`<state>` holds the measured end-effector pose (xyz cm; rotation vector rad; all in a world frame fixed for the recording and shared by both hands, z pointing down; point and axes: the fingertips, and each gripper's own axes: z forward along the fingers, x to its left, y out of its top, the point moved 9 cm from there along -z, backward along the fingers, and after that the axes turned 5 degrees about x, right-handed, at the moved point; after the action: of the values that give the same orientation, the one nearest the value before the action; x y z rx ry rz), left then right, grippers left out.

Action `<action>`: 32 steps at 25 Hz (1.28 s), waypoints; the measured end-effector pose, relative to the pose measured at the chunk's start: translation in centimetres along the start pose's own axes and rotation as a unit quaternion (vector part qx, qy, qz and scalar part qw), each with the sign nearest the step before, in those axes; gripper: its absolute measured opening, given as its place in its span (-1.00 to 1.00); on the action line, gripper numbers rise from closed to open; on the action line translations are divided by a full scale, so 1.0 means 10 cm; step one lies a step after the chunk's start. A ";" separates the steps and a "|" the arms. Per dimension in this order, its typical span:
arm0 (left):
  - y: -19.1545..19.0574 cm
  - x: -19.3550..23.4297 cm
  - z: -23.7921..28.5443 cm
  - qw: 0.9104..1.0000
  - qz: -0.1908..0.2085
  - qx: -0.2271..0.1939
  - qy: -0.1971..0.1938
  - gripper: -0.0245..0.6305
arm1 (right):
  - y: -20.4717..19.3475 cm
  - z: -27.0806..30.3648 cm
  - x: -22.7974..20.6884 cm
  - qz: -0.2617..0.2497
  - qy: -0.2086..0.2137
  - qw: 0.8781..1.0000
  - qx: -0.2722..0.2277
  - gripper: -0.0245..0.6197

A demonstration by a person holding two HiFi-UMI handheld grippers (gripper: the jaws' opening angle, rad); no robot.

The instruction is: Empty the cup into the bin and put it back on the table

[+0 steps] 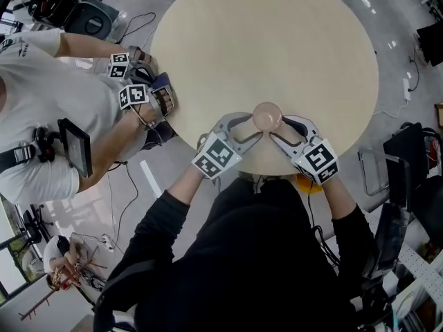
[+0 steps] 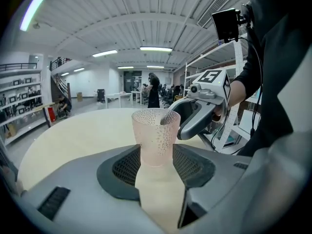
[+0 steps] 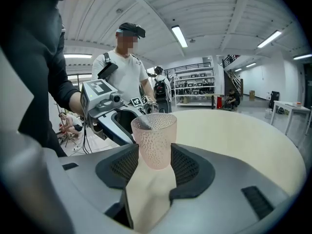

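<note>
A frosted pink cup (image 1: 267,116) stands upright on the round pale table (image 1: 277,40), close to its near edge. My left gripper (image 1: 255,128) comes at it from the lower left and my right gripper (image 1: 278,128) from the lower right, tips nearly meeting below the cup. In the left gripper view the cup (image 2: 156,130) fills the mouth of the open jaws, with the right gripper (image 2: 200,113) behind it. In the right gripper view the cup (image 3: 154,138) sits likewise at the open jaws' tips, with the left gripper (image 3: 114,121) beyond. I cannot see anything inside the cup.
Another person in a white shirt (image 1: 41,109) stands at the table's left edge holding two marker-cubed grippers (image 1: 138,88). An orange-yellow object (image 1: 304,182) shows under the table's near rim. Chairs and gear (image 1: 408,164) crowd the floor at right.
</note>
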<state>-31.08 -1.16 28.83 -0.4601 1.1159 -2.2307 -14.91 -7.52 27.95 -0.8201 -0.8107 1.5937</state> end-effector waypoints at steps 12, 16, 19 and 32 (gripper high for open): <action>-0.32 0.05 0.44 0.996 -0.004 0.092 0.004 -0.26 | -0.42 0.31 -0.20 0.005 0.020 0.998 0.064 -0.26; -0.43 0.15 0.52 0.994 -0.008 0.106 0.000 -0.26 | -0.48 0.47 -0.22 0.011 0.019 0.996 0.081 -0.26; -0.48 0.17 0.54 0.993 -0.014 0.113 -0.005 -0.26 | -0.50 0.52 -0.23 0.009 0.022 0.996 0.091 -0.26; -0.55 0.16 0.56 0.993 -0.032 0.115 -0.003 -0.27 | -0.56 0.56 -0.22 0.017 0.032 0.995 0.092 -0.27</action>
<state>-31.18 -2.97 36.66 -0.4113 0.8383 -2.3765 -16.48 -9.32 35.77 -0.7508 -0.5960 1.6369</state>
